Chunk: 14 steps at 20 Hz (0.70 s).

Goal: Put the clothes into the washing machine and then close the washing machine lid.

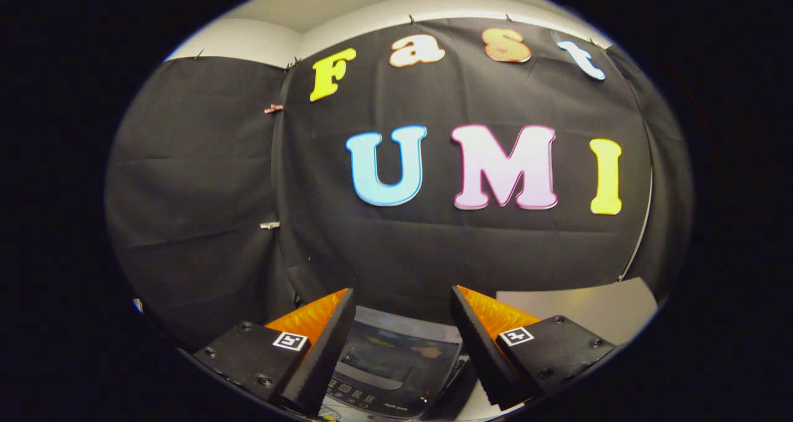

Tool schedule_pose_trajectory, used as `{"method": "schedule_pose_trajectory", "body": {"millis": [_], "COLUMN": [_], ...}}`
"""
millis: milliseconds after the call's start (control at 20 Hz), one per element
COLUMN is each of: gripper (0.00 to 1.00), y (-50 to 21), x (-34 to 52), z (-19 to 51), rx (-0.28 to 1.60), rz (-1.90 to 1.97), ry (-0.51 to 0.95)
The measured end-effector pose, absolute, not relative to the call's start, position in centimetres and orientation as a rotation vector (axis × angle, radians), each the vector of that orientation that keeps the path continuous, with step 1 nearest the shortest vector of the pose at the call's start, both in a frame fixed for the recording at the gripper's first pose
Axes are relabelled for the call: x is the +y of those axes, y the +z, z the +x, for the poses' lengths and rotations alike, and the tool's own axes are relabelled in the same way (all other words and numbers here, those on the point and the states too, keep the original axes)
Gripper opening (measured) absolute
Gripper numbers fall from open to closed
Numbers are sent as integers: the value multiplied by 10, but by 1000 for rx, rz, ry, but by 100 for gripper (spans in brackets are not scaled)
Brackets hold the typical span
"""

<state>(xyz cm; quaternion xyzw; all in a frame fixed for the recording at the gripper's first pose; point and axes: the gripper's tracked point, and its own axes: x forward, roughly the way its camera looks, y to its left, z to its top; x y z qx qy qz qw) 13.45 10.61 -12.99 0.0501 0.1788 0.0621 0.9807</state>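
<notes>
Clearly the gripper (403, 298) is hovering with fingers spread and empty above the washing machine (396, 366), whose dark glass lid (396, 354) is lying flat, so any descent is needing care.

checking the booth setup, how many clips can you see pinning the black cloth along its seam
2: one clip high on the seam of the black cloth, another lower on it. Open gripper above the washing machine. More may be hidden.

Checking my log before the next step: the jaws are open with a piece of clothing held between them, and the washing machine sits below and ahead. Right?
Not quite. The gripper is open, but its jaws hold nothing. The washing machine does sit below and ahead, seen through the gap in the gripper view.
</notes>
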Motion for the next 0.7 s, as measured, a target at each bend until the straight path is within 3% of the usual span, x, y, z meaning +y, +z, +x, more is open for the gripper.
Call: {"method": "schedule_pose_trajectory", "body": {"millis": [700], "gripper": [98], "y": [-19], "x": [-53], "z": [17], "rx": [120], "rz": [32], "ry": [-26]}}
